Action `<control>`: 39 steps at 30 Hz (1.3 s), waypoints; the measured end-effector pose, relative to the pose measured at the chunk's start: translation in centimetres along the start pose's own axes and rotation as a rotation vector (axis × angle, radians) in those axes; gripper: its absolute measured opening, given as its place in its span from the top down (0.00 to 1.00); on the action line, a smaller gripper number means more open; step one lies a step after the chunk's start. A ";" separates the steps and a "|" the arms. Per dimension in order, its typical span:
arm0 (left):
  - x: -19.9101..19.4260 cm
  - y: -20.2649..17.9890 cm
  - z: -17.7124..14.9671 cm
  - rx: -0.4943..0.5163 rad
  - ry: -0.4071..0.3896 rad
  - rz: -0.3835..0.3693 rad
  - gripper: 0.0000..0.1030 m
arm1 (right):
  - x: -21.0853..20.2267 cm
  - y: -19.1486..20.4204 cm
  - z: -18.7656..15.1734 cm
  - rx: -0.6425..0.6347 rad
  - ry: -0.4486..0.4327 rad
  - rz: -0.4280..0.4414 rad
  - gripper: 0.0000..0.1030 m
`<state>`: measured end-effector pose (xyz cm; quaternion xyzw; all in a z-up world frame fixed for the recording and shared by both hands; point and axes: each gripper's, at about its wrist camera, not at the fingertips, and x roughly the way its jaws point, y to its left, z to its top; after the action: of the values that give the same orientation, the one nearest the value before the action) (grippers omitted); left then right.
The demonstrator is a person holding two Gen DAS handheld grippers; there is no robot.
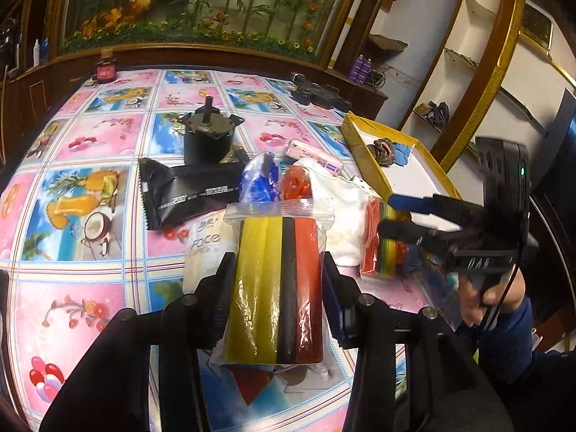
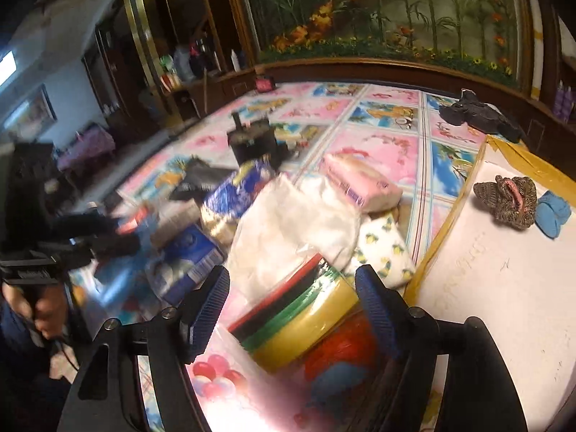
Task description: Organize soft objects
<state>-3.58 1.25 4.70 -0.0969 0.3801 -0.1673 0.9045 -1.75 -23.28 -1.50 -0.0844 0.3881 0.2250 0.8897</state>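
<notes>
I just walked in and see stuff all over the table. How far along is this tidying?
Early. Only a knitted brown item and a blue cloth lie in the yellow-edged box. The left gripper clamps a bag of colored strips; the right gripper sits open around another bag. The pile, including white cloth, remains.

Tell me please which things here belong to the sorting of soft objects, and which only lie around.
Belong to the job:
- bag of coloured strips, gripped by the left gripper
- second bag between the open right gripper
- white cloth
- pink tissue pack
- yellow-edged tray

Lying about:
- black motor
- red bottle
</notes>
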 end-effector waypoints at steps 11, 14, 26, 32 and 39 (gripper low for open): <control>-1.1 4.0 -2.0 -0.065 -0.028 0.015 0.59 | -0.1 6.1 -2.2 -0.073 0.059 -0.062 0.30; -0.9 4.5 -2.0 -0.079 -0.023 -0.019 0.59 | -0.2 5.9 -2.9 0.018 0.111 -0.021 0.30; -1.7 4.2 -2.3 -0.040 -0.064 -0.058 0.59 | 1.9 8.0 -2.7 0.000 0.192 -0.141 0.59; -1.9 4.0 -2.3 -0.032 -0.079 -0.057 0.59 | -0.5 6.1 -1.8 0.070 0.097 -0.040 0.63; -1.6 3.0 -1.2 -0.046 -0.049 -0.080 0.59 | -4.8 1.6 -0.3 0.169 -0.099 -0.061 0.63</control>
<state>-4.78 4.56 3.98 -0.1368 0.3575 -0.1919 0.9037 -5.54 -23.58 1.84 -0.0099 0.3585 0.1681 0.9182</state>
